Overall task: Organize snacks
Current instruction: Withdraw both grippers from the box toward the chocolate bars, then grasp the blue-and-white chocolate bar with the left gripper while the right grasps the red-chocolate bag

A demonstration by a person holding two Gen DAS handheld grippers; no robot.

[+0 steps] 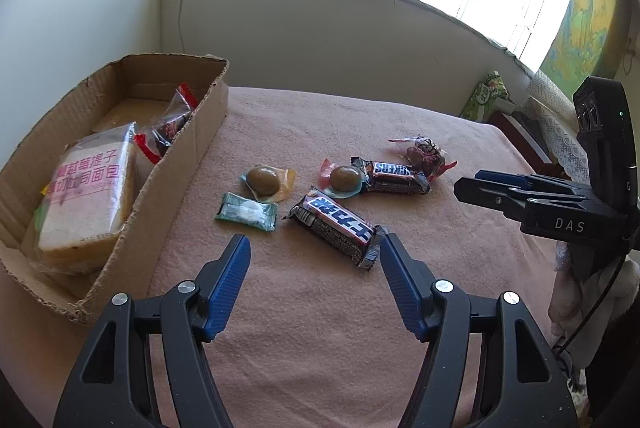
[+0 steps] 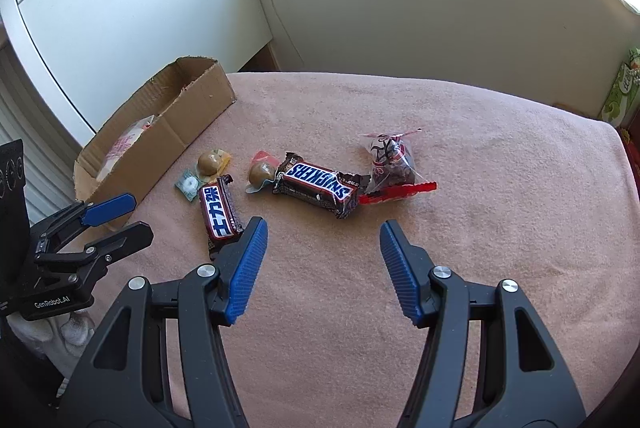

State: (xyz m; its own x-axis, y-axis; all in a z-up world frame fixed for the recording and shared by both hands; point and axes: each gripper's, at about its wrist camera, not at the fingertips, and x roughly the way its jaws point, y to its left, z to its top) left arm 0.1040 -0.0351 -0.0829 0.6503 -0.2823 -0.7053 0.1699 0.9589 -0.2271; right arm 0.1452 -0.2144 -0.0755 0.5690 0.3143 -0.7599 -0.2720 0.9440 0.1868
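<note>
Snacks lie loose mid-desk on the pink cloth [image 1: 320, 328]: two Snickers bars [image 2: 316, 183] [image 1: 339, 225], two brown candies [image 1: 263, 181] [image 1: 345, 178], a small green packet [image 1: 247, 211] and a clear bag of dark sweets [image 2: 387, 159]. Over by the desk's left edge, the cardboard box [image 1: 176, 164] already holds a bread pack [image 1: 90, 192] and another sweets bag [image 1: 172, 124]. Left gripper [image 1: 315, 248] hovers with fingers spread and empty, one tip just beside the nearer bar. Right gripper [image 2: 323, 234] hangs released too, nothing between its fingers.

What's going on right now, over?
Both grippers open, left gripper, right gripper. Six snacks loose on cloth, nearest Snickers bar. Box part-filled. Nothing blocking.
</note>
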